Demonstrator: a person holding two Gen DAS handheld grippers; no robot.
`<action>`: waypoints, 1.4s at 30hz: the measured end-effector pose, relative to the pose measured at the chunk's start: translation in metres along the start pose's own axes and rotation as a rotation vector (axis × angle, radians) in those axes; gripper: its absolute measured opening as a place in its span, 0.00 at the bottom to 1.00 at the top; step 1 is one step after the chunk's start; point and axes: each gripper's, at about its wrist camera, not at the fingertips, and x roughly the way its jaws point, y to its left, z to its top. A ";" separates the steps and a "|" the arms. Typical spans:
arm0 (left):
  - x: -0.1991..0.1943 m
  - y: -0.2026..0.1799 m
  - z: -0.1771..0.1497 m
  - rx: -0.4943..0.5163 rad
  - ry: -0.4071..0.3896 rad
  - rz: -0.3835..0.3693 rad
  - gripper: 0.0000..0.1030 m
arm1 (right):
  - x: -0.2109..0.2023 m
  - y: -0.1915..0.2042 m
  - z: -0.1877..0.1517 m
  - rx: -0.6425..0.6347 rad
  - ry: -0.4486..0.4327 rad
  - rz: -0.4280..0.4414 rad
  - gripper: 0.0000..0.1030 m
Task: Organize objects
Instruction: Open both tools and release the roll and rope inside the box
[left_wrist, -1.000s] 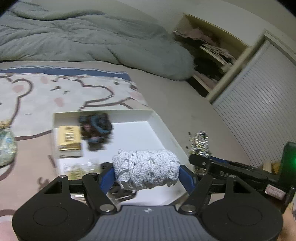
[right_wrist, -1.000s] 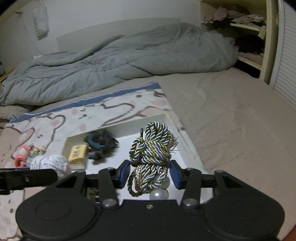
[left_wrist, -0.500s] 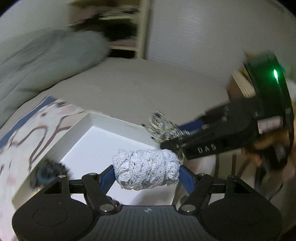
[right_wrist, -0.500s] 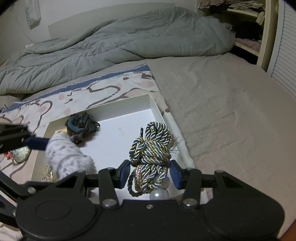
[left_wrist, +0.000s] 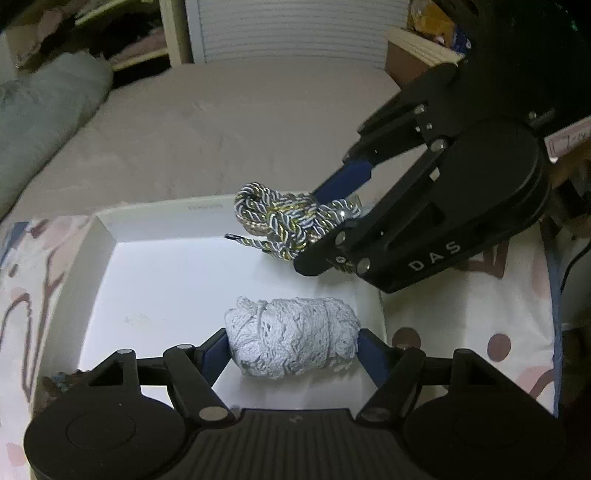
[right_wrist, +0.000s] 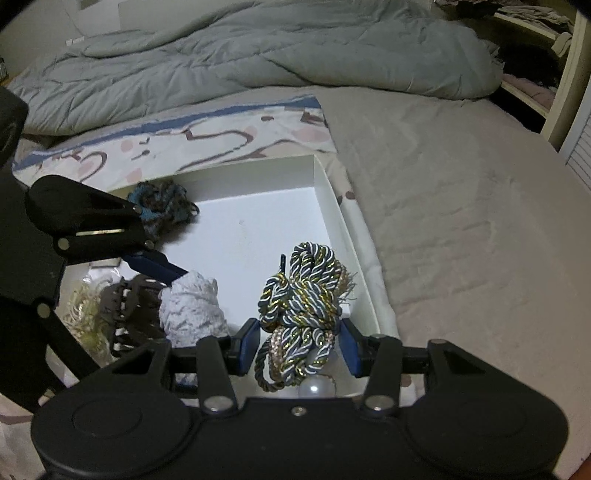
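Note:
My left gripper (left_wrist: 291, 347) is shut on a white lace roll (left_wrist: 291, 339) and holds it low over the white box (left_wrist: 92, 266). The roll also shows in the right wrist view (right_wrist: 192, 306). My right gripper (right_wrist: 299, 341) is shut on a blue-and-gold twisted cord bundle (right_wrist: 303, 291) with a pearl bead (right_wrist: 314, 387), over the box's near right corner. In the left wrist view the cord bundle (left_wrist: 288, 218) hangs over the box's far edge, held by the right gripper (left_wrist: 332, 206).
The box (right_wrist: 328, 192) lies on a patterned sheet (right_wrist: 207, 133) on the bed. Inside it are a dark blue scrunchie (right_wrist: 162, 203), a brown hair claw (right_wrist: 129, 310) and a pale gold item (right_wrist: 81, 310). A grey duvet (right_wrist: 258, 48) lies behind; shelves (right_wrist: 532, 44) stand at right.
My left gripper has swung right and down over the box with the lace roll. My right gripper has come lower over the box with the cord bundle. Both grips are unchanged.

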 end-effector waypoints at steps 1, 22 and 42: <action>0.003 0.000 -0.001 0.003 0.003 -0.006 0.72 | 0.002 0.000 -0.001 -0.004 0.006 -0.001 0.46; -0.027 0.007 -0.014 -0.151 -0.021 0.061 0.88 | -0.007 0.001 0.000 0.085 -0.023 -0.020 0.61; -0.129 -0.009 -0.032 -0.392 -0.169 0.223 0.89 | -0.088 0.023 0.002 0.143 -0.195 -0.019 0.68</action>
